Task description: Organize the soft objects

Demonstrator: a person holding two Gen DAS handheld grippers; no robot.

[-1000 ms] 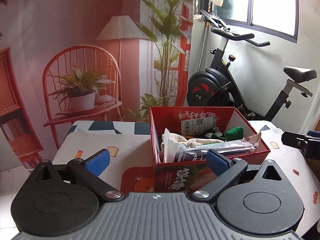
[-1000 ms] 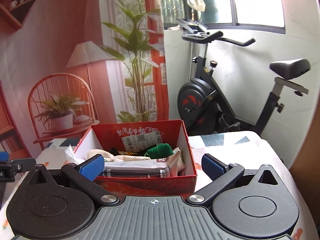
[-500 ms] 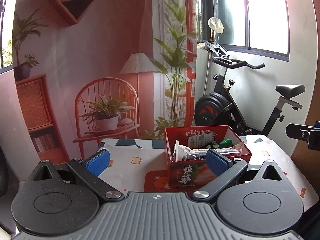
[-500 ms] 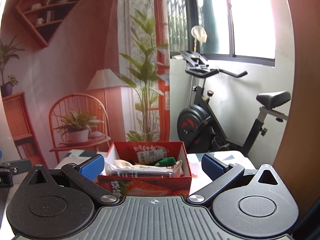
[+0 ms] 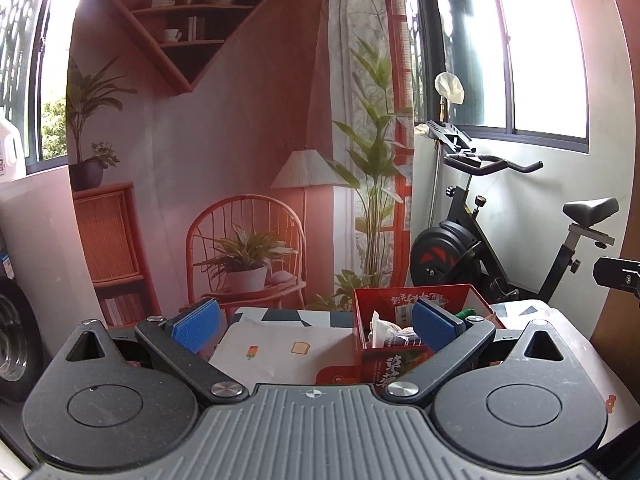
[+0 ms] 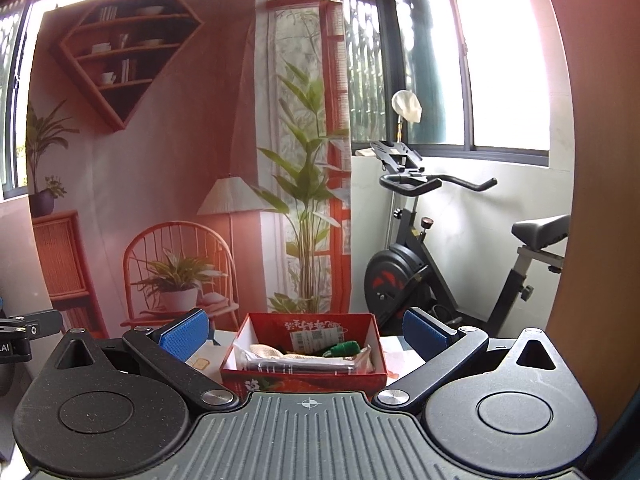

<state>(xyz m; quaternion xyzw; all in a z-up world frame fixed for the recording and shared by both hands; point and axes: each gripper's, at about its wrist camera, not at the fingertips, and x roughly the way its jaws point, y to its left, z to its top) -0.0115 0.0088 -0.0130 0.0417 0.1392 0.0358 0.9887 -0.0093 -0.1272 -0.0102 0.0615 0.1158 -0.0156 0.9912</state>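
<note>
A red cardboard box (image 5: 394,362) (image 6: 304,378) stands on the table, holding several soft things: white tissue (image 5: 378,326), a beige cloth (image 6: 266,350), a clear-wrapped dark packet (image 6: 304,366) and a green item (image 6: 342,349). My left gripper (image 5: 316,326) is open and empty, pulled back from the table with the box ahead to the right. My right gripper (image 6: 304,334) is open and empty, held back from the box, which sits between its fingers in view.
The table wears a white cloth (image 5: 280,350) with small cartoon prints. Behind it hangs a printed backdrop of chair, lamp and plants (image 5: 248,216). An exercise bike (image 5: 480,236) (image 6: 432,264) stands at the right by the window.
Both grippers have drawn back and up from the box, which now looks smaller and farther. Both stay open and empty.
</note>
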